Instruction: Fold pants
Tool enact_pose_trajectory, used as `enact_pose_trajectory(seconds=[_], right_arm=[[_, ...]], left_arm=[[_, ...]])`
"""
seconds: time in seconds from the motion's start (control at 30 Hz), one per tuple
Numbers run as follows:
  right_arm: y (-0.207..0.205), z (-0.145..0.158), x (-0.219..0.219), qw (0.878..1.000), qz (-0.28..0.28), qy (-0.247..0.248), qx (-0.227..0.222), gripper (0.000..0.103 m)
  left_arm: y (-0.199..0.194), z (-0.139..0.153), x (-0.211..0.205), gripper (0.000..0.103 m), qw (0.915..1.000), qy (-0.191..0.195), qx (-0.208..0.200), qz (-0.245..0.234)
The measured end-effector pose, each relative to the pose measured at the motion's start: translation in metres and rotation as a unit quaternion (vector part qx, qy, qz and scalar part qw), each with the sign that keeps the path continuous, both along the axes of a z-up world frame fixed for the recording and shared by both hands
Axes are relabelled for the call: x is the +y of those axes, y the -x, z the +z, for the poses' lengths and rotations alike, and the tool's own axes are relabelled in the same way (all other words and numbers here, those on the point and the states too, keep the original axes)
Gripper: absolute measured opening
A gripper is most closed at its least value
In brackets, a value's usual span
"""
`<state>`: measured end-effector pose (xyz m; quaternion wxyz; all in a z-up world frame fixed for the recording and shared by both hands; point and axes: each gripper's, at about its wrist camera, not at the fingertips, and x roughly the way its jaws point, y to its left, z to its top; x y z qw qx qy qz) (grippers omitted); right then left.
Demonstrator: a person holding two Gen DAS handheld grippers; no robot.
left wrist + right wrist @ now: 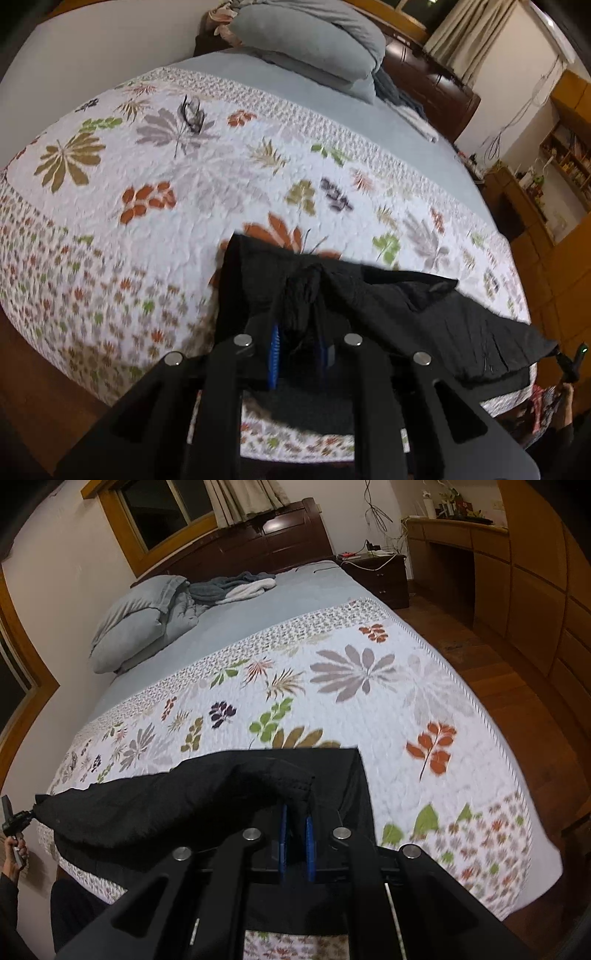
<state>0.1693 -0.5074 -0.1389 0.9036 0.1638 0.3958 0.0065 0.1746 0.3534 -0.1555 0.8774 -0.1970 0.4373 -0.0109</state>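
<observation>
Black pants [443,317] hang stretched between my two grippers over the near end of a floral quilt [184,192]. My left gripper [297,325] is shut on a bunched corner of the cloth, with black fabric pinched between its blue pads. In the right wrist view the pants [147,808] spread leftward, and my right gripper [295,812] is shut on their other corner. At that view's left edge, the left gripper [14,819] holds the far corner. The right gripper's tip [572,362] shows at the right edge of the left wrist view.
The bed carries grey pillows [136,624] and folded blankets [236,585] near a dark headboard [258,542]. Glasses [192,112] lie on the quilt. A nightstand [380,572], wooden cabinets [535,590] and wood floor [498,672] flank the bed's right side.
</observation>
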Motion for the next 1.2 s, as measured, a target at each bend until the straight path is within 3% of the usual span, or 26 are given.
enact_pose_trajectory(seconds=[0.2, 0.23, 0.27, 0.3, 0.37, 0.5, 0.57, 0.67, 0.7, 0.87, 1.0, 1.2], right_arm=[[0.023, -0.025, 0.008, 1.000, -0.013, 0.009, 0.015, 0.020], [0.027, -0.027, 0.009, 1.000, -0.016, 0.013, 0.016, 0.028], [0.031, -0.029, 0.009, 1.000, -0.020, 0.012, 0.016, 0.044], [0.038, -0.033, 0.008, 0.999, -0.029, 0.011, 0.017, 0.050], [0.047, -0.038, 0.005, 0.999, -0.041, -0.002, 0.019, 0.055], [0.077, -0.056, -0.010, 0.992, -0.076, -0.096, 0.018, 0.061], [0.092, -0.068, -0.013, 0.983, -0.082, -0.165, 0.008, 0.062], [0.101, -0.085, -0.016, 0.962, -0.095, -0.254, -0.007, 0.062], [0.103, -0.094, -0.016, 0.950, -0.103, -0.294, -0.015, 0.062], [0.096, -0.115, -0.011, 0.925, -0.123, -0.358, -0.037, 0.062], [0.084, -0.133, -0.011, 0.905, -0.145, -0.397, -0.046, 0.062], [0.076, -0.145, -0.015, 0.896, -0.162, -0.410, -0.048, 0.063]], left_arm=[[0.022, -0.032, -0.002, 0.025, 0.9989, -0.034, 0.033, -0.003], [0.025, -0.036, -0.002, 0.032, 0.9985, -0.040, 0.038, -0.001], [0.028, -0.038, 0.000, 0.042, 0.9981, -0.046, 0.040, 0.003], [0.033, -0.041, 0.003, 0.050, 0.9978, -0.051, 0.041, 0.012], [0.040, -0.045, 0.010, 0.078, 0.9960, -0.068, 0.048, 0.033], [0.059, -0.046, 0.016, 0.079, 0.9844, -0.140, 0.071, 0.079], [0.072, -0.039, 0.022, 0.082, 0.9827, -0.142, 0.056, 0.105], [0.101, -0.018, 0.029, 0.089, 0.9813, -0.111, 0.004, 0.157], [0.107, -0.013, 0.027, 0.089, 0.9810, -0.102, -0.007, 0.165], [0.118, 0.000, -0.002, 0.096, 0.9888, 0.005, -0.057, 0.138], [0.098, -0.031, -0.043, 0.096, 0.9881, 0.130, -0.031, 0.077], [0.070, -0.063, -0.063, 0.096, 0.9864, 0.139, 0.002, 0.088]])
